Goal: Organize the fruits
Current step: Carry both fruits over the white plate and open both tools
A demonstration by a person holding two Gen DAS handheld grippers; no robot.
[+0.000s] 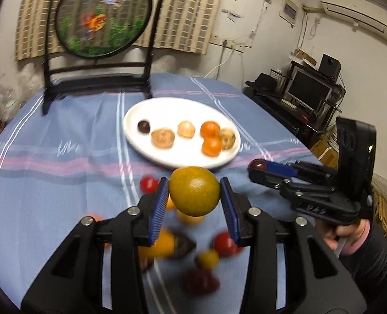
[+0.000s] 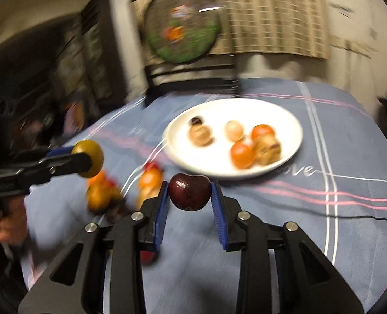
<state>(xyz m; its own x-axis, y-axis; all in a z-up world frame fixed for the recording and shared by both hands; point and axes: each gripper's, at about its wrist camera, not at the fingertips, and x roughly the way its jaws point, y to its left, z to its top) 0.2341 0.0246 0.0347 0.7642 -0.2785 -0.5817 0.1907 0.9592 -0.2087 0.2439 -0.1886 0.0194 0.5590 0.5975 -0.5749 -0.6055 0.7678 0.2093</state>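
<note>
My left gripper (image 1: 194,192) is shut on a yellow-green citrus fruit (image 1: 194,191), held above the blue tablecloth just short of the white plate (image 1: 151,110). My right gripper (image 2: 189,192) is shut on a dark red cherry (image 2: 189,192), also held above the cloth near the plate (image 2: 285,115). The plate holds two small oranges (image 1: 210,137), several pale brown fruits and a dark one. In the left wrist view the right gripper (image 1: 257,168) shows at the right with the cherry. In the right wrist view the left gripper (image 2: 87,159) shows at the left with the citrus.
Loose fruits, red (image 1: 148,184), orange (image 1: 157,246) and dark, lie blurred on the cloth under the left gripper; they also show in the right wrist view (image 2: 102,193). A round painted screen on a black stand (image 1: 103,15) rises behind the plate. A black cable (image 2: 350,217) crosses the cloth.
</note>
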